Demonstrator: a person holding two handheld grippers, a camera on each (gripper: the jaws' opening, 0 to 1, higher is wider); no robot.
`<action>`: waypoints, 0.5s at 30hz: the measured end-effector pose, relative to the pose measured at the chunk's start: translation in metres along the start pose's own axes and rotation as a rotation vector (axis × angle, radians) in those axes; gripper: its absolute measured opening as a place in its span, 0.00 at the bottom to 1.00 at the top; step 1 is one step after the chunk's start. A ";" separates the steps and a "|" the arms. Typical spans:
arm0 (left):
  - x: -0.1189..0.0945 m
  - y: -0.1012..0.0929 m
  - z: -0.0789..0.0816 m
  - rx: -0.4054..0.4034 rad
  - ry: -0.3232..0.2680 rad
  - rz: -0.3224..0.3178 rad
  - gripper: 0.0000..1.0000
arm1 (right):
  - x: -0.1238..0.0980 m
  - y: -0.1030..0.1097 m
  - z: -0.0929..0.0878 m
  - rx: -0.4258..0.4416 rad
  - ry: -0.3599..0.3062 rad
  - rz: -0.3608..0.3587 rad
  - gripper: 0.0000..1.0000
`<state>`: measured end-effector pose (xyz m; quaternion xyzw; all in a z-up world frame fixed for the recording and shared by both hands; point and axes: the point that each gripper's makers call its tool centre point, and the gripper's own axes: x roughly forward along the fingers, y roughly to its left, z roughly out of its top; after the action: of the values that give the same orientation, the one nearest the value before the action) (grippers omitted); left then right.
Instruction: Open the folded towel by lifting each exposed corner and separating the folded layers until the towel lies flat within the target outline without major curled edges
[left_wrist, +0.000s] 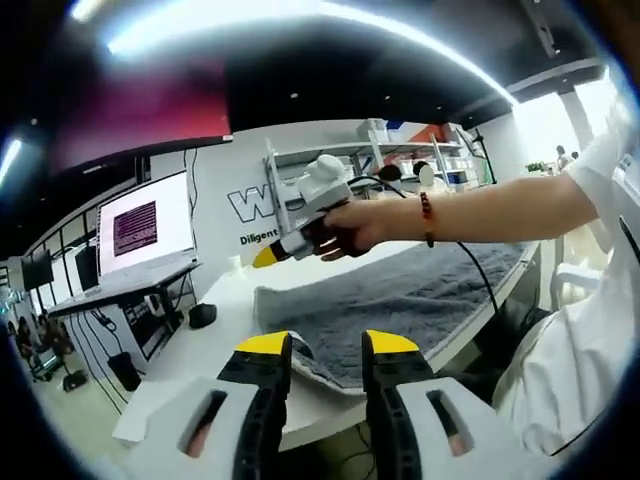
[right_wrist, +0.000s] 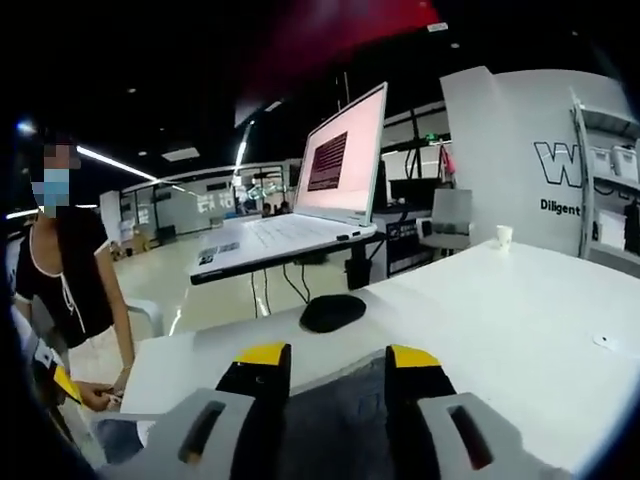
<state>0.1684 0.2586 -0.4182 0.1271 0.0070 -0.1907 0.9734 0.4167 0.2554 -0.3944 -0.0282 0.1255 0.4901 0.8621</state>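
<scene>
Jaws of the left hand-held gripper (left_wrist: 327, 352) stand narrowly apart and hold nothing, at lower centre, just short of the grey terry towel's (left_wrist: 400, 295) nearest corner. The right hand-held gripper (right_wrist: 338, 362) is likewise slightly parted and empty over that cloth's edge. The towel lies on the white counter (right_wrist: 500, 310), its long axis running from lower centre toward the right of the left gripper view. It looks soft, limp and light; a pinch at an exposed corner should peel a layer.

lab/office | open laptop (right_wrist: 330, 175) | shelving rack (left_wrist: 370, 160) | white branded wall (right_wrist: 520, 140)
</scene>
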 end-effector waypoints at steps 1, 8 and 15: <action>0.001 -0.001 0.003 0.000 -0.011 -0.004 0.29 | -0.004 0.003 0.000 -0.004 -0.004 0.006 0.35; 0.010 -0.018 0.020 -0.013 -0.068 -0.070 0.35 | -0.035 0.020 0.016 -0.115 -0.051 -0.001 0.39; 0.018 -0.034 0.031 -0.014 -0.094 -0.129 0.38 | -0.065 0.030 0.010 -0.139 -0.076 0.004 0.40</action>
<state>0.1710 0.2136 -0.3974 0.1102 -0.0294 -0.2586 0.9592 0.3613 0.2184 -0.3668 -0.0692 0.0582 0.5000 0.8613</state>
